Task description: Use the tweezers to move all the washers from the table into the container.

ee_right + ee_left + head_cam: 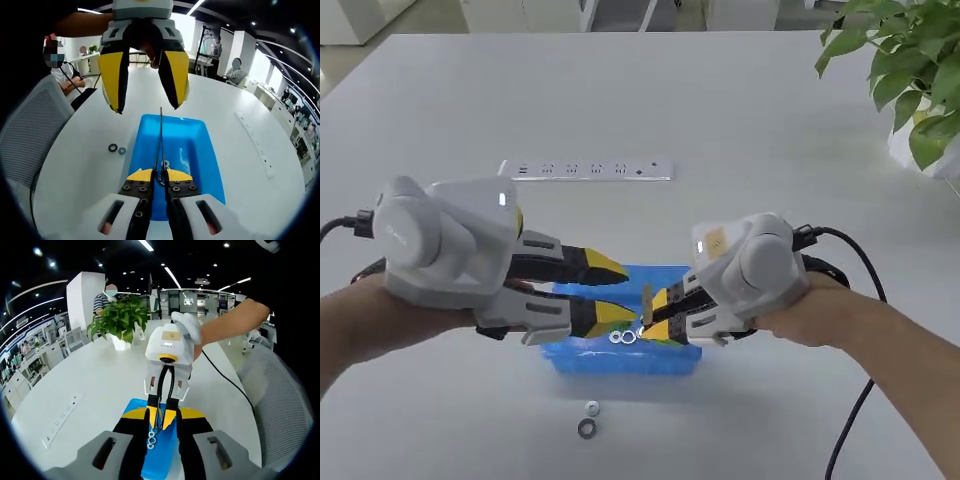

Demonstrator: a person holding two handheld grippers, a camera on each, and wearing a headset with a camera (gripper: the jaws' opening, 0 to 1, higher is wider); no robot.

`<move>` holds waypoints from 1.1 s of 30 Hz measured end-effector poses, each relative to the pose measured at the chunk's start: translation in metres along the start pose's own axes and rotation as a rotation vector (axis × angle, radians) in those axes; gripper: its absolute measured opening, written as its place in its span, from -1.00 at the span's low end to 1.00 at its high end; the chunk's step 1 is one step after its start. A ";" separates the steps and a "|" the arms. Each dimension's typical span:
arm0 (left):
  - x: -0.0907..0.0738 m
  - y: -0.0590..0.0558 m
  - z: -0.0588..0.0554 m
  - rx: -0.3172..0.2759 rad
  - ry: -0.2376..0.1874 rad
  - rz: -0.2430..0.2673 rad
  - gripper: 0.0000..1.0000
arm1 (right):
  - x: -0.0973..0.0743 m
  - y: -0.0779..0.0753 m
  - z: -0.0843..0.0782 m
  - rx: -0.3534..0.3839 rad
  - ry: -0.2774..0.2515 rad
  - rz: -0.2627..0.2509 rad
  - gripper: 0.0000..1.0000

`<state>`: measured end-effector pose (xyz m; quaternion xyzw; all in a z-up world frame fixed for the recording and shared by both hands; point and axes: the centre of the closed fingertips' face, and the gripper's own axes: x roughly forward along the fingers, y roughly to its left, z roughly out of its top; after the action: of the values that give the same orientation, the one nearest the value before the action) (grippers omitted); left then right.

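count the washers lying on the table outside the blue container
2: a pale washer and a dark washer, side by side just outside the container; others may be hidden.

The right gripper (160, 176) has its two yellow-tipped jaws squeezed tight on the tweezers (160, 142). The tweezers stick straight out over a blue box (200, 165) on the white table (245, 200). Two small washers (113, 148) lie side by side on the table, just beside the box. The left gripper (146, 102) comes in from the top, its yellow jaws wide apart. A power strip (255, 145) lies on the box's other side.
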<state>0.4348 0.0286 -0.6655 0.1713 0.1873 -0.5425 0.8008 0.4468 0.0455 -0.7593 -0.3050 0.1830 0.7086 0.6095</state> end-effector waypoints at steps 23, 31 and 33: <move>0.023 0.008 -0.011 0.085 0.053 -0.077 -0.89 | 0.009 0.001 -0.013 0.008 0.033 0.036 -0.82; 0.025 0.008 -0.012 0.088 0.052 -0.083 -0.89 | 0.009 0.001 -0.015 0.012 0.036 0.034 -0.80; 0.025 0.008 -0.012 0.091 0.055 -0.085 -0.89 | 0.009 0.001 -0.015 0.011 0.037 0.032 -0.79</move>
<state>0.4490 0.0172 -0.6878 0.2144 0.1913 -0.5792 0.7629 0.4486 0.0426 -0.7763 -0.3118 0.2031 0.7114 0.5962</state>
